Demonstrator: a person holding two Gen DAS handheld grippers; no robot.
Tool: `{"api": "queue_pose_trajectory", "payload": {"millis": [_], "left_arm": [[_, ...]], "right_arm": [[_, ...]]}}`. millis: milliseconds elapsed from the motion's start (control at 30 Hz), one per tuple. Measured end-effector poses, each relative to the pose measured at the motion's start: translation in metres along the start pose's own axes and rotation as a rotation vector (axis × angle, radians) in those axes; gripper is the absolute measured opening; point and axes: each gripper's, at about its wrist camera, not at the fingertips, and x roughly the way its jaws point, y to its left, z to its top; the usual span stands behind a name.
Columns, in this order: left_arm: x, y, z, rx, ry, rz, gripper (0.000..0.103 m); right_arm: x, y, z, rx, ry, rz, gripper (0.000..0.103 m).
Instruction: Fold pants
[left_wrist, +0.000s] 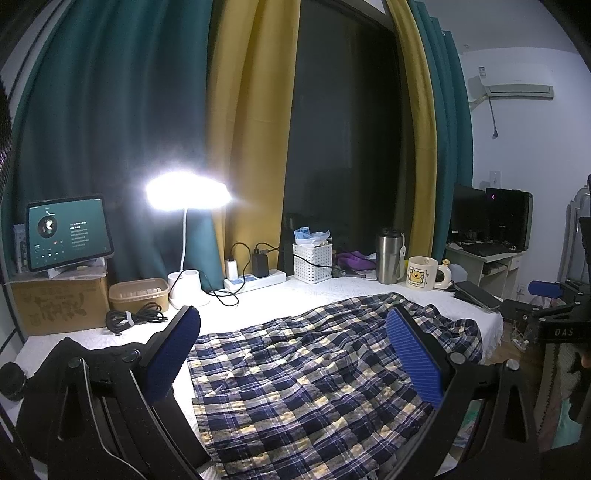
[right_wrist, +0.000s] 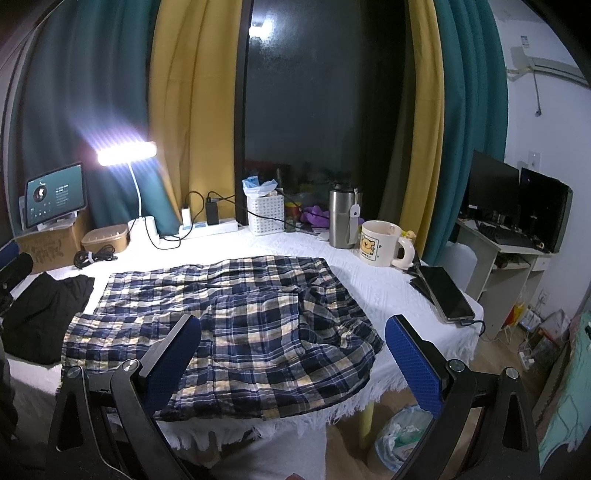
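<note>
The pants (right_wrist: 229, 328) lie on the table (right_wrist: 376, 291) just ahead of both grippers. A dark garment (right_wrist: 40, 317) lies left of them, a phone (right_wrist: 447, 291) right. Behind stand a lamp (right_wrist: 127, 155), basket (right_wrist: 266, 214), flask (right_wrist: 341, 219) and mug (right_wrist: 380, 243).

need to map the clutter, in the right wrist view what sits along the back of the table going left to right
tablet → cardboard box → brown container → lamp base → power strip → white basket → steel tumbler → mug → phone
</note>
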Motion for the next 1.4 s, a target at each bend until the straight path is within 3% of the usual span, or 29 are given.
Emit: {"api": "queue_pose_trajectory", "payload": {"millis": [267,967,1400], "left_arm": [[0.02,0.004,0.002,0.012,0.031,0.018,0.1],[0.13,0.039,0.001,-0.033,0.215,0.091,0.1],[0.213,0.095,-0.017,-0.078,0.417,0.171,0.1]], "right_arm": [[0.03,-0.01,0.007,0.002,0.04,-0.005,0.1],[0.159,-0.024,0.042,-0.012,0.163,0.029,0.1],[0.259,-0.021,0.086,-0.132,0.186,0.135,0.1]]}}
